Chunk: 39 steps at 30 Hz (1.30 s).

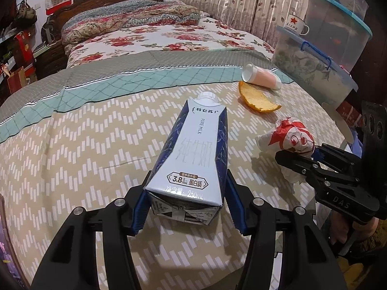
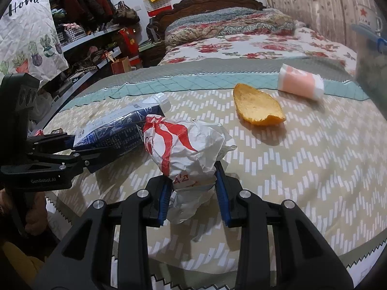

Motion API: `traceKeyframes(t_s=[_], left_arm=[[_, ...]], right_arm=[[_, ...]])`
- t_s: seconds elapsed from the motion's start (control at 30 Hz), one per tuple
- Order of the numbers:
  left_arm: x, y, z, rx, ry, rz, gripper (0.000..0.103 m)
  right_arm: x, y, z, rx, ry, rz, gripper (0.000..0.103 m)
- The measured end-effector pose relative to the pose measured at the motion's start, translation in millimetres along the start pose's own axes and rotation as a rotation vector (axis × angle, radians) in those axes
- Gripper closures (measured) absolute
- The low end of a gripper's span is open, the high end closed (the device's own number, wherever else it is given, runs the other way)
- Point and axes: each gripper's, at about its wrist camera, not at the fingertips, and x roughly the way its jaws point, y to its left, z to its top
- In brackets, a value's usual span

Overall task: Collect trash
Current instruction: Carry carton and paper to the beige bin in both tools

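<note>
A blue and white milk carton (image 1: 198, 145) lies on the patterned bedspread (image 1: 72, 157), cap pointing away; my left gripper (image 1: 188, 181) is shut on its base end, blue pads against both sides. To its right, a crumpled red and white paper wrapper (image 2: 188, 142) is pinched between the pads of my right gripper (image 2: 193, 176). In the right wrist view the carton (image 2: 116, 128) and left gripper (image 2: 72, 145) sit just left of the wrapper. Farther back lie an orange peel (image 2: 256, 106) and a tipped pink and white cup (image 2: 300, 84).
Clear plastic storage bins (image 1: 314, 72) with blue lids stand at the right of the bed, with an enamel mug (image 1: 296, 24) on top. Folded floral quilts (image 1: 125, 21) lie by the wooden headboard. Cluttered shelves (image 2: 84, 36) run along the left side.
</note>
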Motion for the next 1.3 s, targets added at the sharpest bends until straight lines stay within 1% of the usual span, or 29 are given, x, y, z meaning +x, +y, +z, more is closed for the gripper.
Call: traceKeyframes(t_s=[0.53, 0.7, 0.8, 0.9, 0.97, 1.03, 1.13, 1.2, 1.27, 1.3], left_arm=[[-9.1, -3.3, 3.6, -0.002, -0.025, -0.018, 0.051], [-9.6, -9.3, 11.2, 0.005, -0.026, -0.030, 0.052], [-9.0, -19.4, 20.8, 0.026, -0.027, -0.042, 0.052], [-6.0, -34.9, 33.6, 0.059, -0.020, -0.071, 0.053], [-2.5, -53.9, 45.8, 0.102, -0.018, -0.088, 0.054], [1.4, -73.8, 54.8, 0.148, -0.021, -0.097, 0.054], [11.4, -120.1, 75.1, 0.242, -0.027, -0.126, 0.055], [21.7, -148.9, 87.3, 0.285, -0.014, -0.178, 0.055], [37.3, -181.7, 98.3, 0.329, 0.000, -0.222, 0.056], [42.8, -193.6, 101.3, 0.350, -0.006, -0.212, 0.056]], right_arm=[[-6.6, -3.7, 3.3, 0.021, -0.025, -0.007, 0.067], [-15.5, -9.5, 3.5, 0.036, -0.054, -0.016, 0.067], [-22.1, -17.4, 3.8, 0.050, -0.073, -0.029, 0.067], [-38.9, -39.0, 2.5, 0.097, -0.120, -0.063, 0.067], [-49.0, -52.9, 1.2, 0.124, -0.146, -0.085, 0.067], [-66.4, -74.8, -2.9, 0.167, -0.188, -0.121, 0.067], [-95.6, -112.0, -13.2, 0.232, -0.249, -0.188, 0.067], [-113.0, -134.1, -20.2, 0.269, -0.280, -0.229, 0.067], [-136.4, -168.7, -32.8, 0.335, -0.312, -0.289, 0.067], [-147.1, -185.7, -39.1, 0.370, -0.322, -0.314, 0.067]])
